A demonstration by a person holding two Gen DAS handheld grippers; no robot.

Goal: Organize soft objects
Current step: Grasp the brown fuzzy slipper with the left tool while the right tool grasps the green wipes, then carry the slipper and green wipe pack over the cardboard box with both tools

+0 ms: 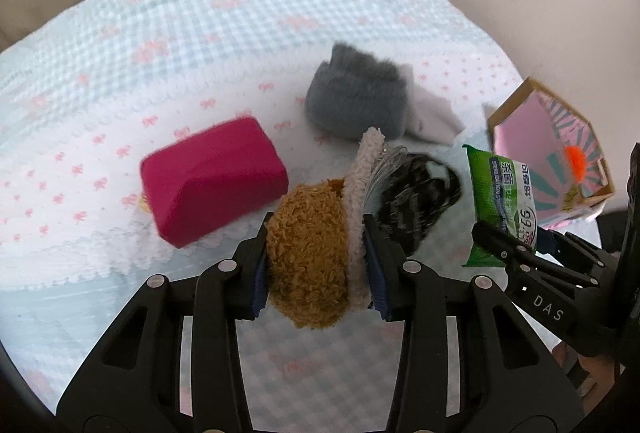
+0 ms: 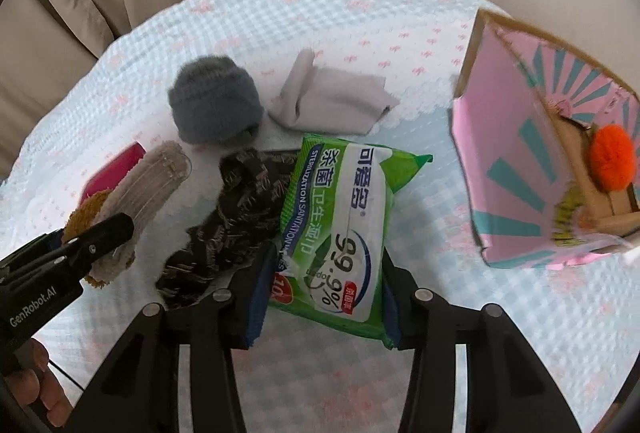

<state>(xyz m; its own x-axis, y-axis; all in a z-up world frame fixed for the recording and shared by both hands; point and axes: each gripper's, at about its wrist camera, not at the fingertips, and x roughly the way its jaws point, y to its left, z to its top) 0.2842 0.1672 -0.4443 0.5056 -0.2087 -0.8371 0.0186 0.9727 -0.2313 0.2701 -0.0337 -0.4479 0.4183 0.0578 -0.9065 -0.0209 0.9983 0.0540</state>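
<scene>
The left gripper (image 1: 316,257) has its fingers (image 1: 259,269) clamped on a brown plush toy (image 1: 308,253) with a cream fleece edge, pinched across its middle so the soft body cannot slip; the right gripper (image 2: 320,269) has its fingers (image 2: 256,293) closed on the lower end of a green wet-wipes pack (image 2: 340,225), which hangs tilted above the bedspread (image 1: 160,33); both seem lifted for the pink cardboard box (image 2: 532,153), open to the right of the pack, an orange pom-pom (image 2: 612,157) already inside; left of the pack lie a dark patterned cloth (image 2: 232,217), a grey knit hat (image 2: 216,105), a pale folded cloth (image 2: 332,101) and a magenta block (image 1: 212,181), all still loose.
</scene>
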